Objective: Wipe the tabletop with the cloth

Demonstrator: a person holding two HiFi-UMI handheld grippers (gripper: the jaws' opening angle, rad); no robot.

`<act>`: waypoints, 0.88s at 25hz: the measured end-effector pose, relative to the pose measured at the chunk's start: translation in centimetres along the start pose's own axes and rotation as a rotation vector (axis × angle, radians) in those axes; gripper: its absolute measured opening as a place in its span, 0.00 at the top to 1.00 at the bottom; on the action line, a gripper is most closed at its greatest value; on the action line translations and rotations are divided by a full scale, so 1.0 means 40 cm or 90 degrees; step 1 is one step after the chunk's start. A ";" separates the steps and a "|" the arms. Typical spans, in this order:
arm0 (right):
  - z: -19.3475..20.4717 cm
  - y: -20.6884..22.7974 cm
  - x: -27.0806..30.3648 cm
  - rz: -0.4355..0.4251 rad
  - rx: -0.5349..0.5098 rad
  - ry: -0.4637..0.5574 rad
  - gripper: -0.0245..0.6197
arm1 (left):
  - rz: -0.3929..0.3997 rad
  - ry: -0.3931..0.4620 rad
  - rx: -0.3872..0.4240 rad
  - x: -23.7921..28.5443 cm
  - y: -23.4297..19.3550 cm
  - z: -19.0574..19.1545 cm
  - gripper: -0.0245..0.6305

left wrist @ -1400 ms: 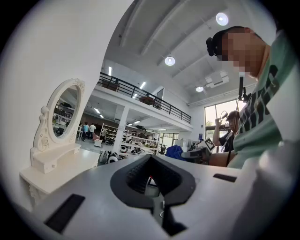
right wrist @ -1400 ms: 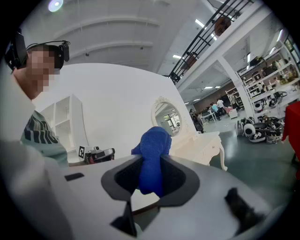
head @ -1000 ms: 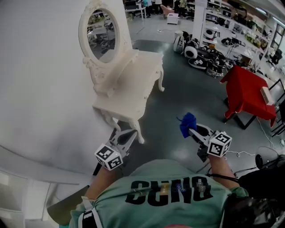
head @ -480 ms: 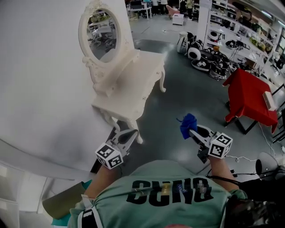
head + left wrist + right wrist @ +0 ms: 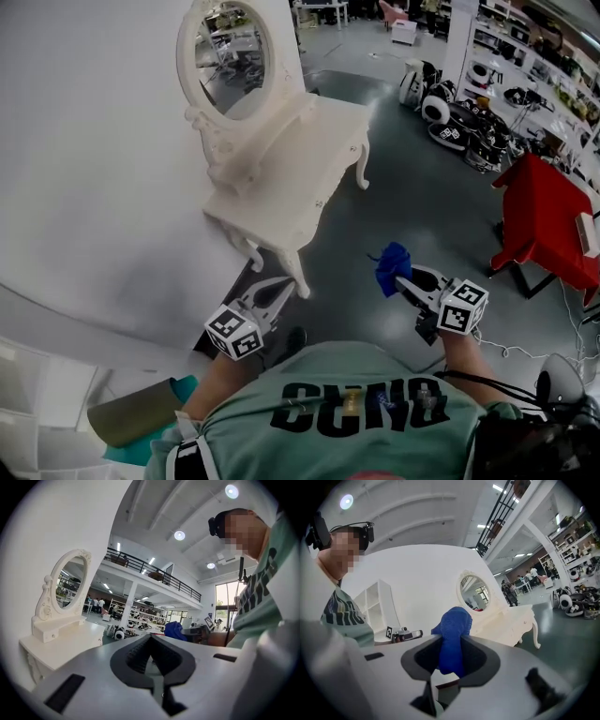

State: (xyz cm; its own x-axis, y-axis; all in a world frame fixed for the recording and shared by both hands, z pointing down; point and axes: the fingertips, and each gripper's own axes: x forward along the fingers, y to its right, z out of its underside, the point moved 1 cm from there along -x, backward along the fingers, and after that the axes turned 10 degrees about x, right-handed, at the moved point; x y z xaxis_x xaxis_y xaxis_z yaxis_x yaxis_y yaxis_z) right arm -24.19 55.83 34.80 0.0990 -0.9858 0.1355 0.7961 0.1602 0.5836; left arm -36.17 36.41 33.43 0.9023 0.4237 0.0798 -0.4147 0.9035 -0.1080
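Against the white wall, far left: an ornate white dressing table (image 5: 246,148) with an oval mirror (image 5: 225,54); its worktop (image 5: 314,164) is bare and pale, one front corner turned toward the person.
Left hand-held gripper (image 5: 275,295): jaws drawn together on nothing, held low just off that near corner. It looks kept free while the other does the work.
Blue cloth (image 5: 392,265): bunched, standing up out of the right jaws, in the air over the floor and well apart from the worktop's front edge.
Right hand-held gripper (image 5: 399,279): clamped on the cloth's lower part, so a soft wad sticks out past the tips. That hold would suit pressing fabric, not plastic, onto the surface.
Stage: probably the approach; nothing touches the worktop, so wiping looks not yet begun.
Floor (image 5: 412,178): dark grey, smooth, faintly glossy.
Room, right: an open workshop hall with shelving, gear on the floor and a red-draped table (image 5: 548,211) at the far right.
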 end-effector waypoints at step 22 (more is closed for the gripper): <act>-0.381 0.341 1.109 -0.093 -0.088 -0.156 0.80 | -0.143 0.019 -0.025 0.071 -1.153 -0.058 0.96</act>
State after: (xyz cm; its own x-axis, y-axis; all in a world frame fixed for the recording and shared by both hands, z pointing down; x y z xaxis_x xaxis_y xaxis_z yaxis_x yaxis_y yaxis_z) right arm 0.15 13.50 36.57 -0.1559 -0.9537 0.2572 0.8664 -0.0069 0.4993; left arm -14.20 -4.20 36.35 0.9747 0.2100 0.0766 -0.1992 0.9714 -0.1289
